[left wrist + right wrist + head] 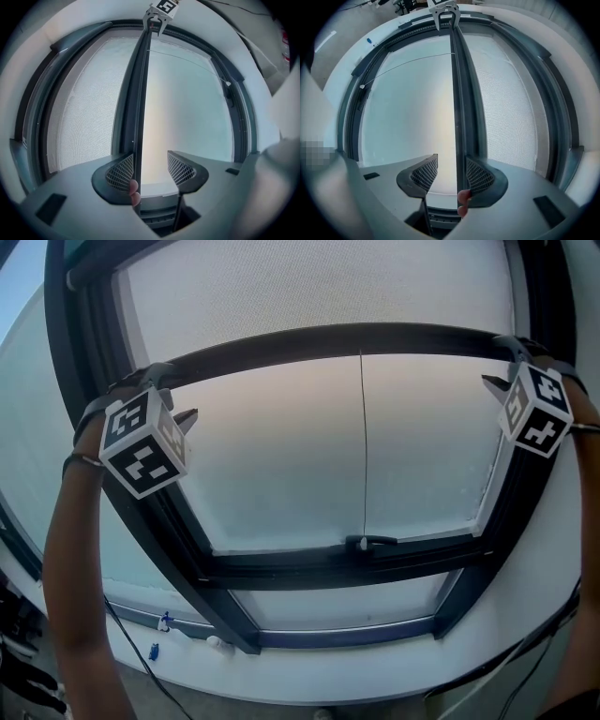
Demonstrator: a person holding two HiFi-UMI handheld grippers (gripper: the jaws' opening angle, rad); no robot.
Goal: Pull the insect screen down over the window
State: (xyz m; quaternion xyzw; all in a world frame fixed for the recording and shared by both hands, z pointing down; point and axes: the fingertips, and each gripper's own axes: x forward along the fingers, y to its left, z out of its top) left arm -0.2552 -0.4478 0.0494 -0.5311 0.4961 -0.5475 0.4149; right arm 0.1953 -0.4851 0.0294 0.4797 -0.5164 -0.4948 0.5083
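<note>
Task partly done. The insect screen (pixel 319 287) covers only the top part of the window (pixel 281 456). Its dark bottom bar (pixel 356 338) lies across the pane well above the lower window frame (pixel 337 570). My guess: under halfway, since both gripper views show more bare glass than mesh. What's left is to bring the bar down to the lower frame, near the handle (pixel 370 542). A thin cord (pixel 363 446) hangs from the middle of the bar down to that handle.

The left gripper (pixel 151 161) is at the left end of the bar and the right gripper (pixel 451 166) at the right end, both up against the side frame.

Left jaws: wide apart, not clamped. The bar runs between them, right against the inner face of the screen-side jaw, with a clear gap to the other jaw. A fingertip (pixel 133 190) shows behind the bar.

Right jaws: same picture, mirrored. They are apart, the bar sits against the screen-side jaw, and the glass-side jaw is clear of it. Fingertips (pixel 464 201) show just below that jaw.

Judgement: neither gripper pinches the bar. Each looks hooked over it so one jaw can press it down. Bar is level, ends even.
</note>
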